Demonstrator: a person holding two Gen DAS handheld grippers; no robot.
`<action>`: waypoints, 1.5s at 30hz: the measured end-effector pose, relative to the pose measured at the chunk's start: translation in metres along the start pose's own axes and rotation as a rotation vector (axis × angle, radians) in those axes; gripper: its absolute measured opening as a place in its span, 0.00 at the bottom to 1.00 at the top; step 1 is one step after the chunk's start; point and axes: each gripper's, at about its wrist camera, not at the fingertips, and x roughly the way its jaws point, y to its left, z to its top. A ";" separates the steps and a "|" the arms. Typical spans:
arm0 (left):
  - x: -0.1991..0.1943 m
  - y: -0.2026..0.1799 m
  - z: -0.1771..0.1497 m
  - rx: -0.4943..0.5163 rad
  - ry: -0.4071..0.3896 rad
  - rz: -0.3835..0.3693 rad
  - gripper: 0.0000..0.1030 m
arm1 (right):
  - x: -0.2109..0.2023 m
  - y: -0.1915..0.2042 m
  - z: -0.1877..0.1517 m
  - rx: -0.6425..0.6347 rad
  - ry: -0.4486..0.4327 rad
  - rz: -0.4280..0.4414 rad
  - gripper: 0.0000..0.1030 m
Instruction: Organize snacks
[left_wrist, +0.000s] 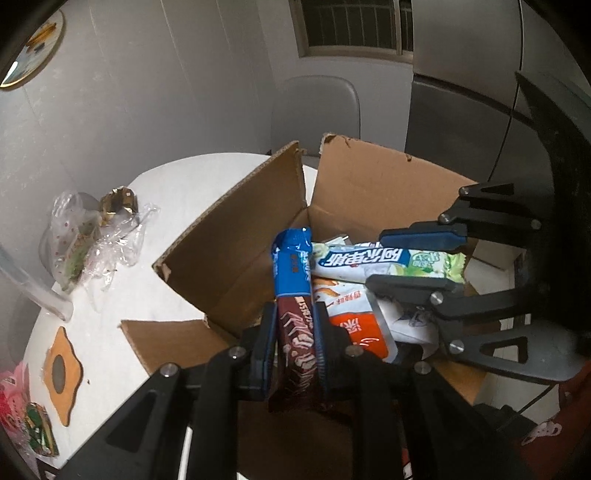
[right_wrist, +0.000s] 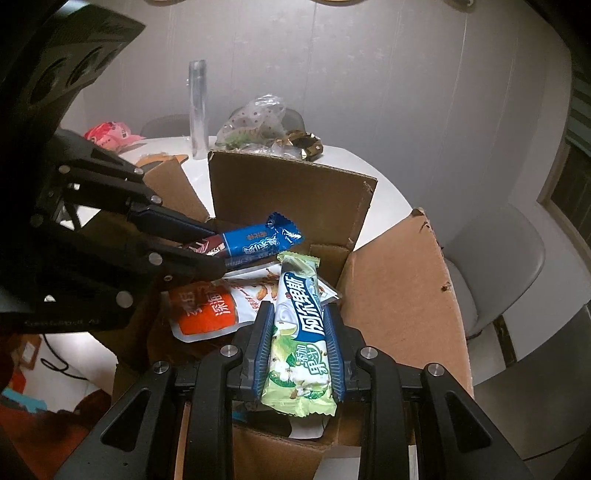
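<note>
My left gripper is shut on a blue and brown snack bar and holds it over the open cardboard box. It also shows in the right wrist view with the bar. My right gripper is shut on a white, blue and green candy pack, also over the box. It shows in the left wrist view with the pack. An orange and white snack pouch lies inside the box.
The box stands on a white round table. On the table are a clear bag of snacks, a gold wrapper, an orange coaster, a pink packet and a clear tube. Grey chairs stand around.
</note>
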 end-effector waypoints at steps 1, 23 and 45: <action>0.002 0.001 0.001 0.007 0.015 -0.014 0.16 | 0.000 0.000 0.000 0.000 -0.001 0.000 0.22; -0.041 0.028 -0.009 -0.052 -0.055 -0.008 0.72 | -0.030 0.010 0.008 0.001 -0.059 0.050 0.45; -0.152 0.060 -0.128 -0.471 -0.547 0.385 0.97 | -0.080 0.062 0.019 -0.027 -0.499 0.111 1.00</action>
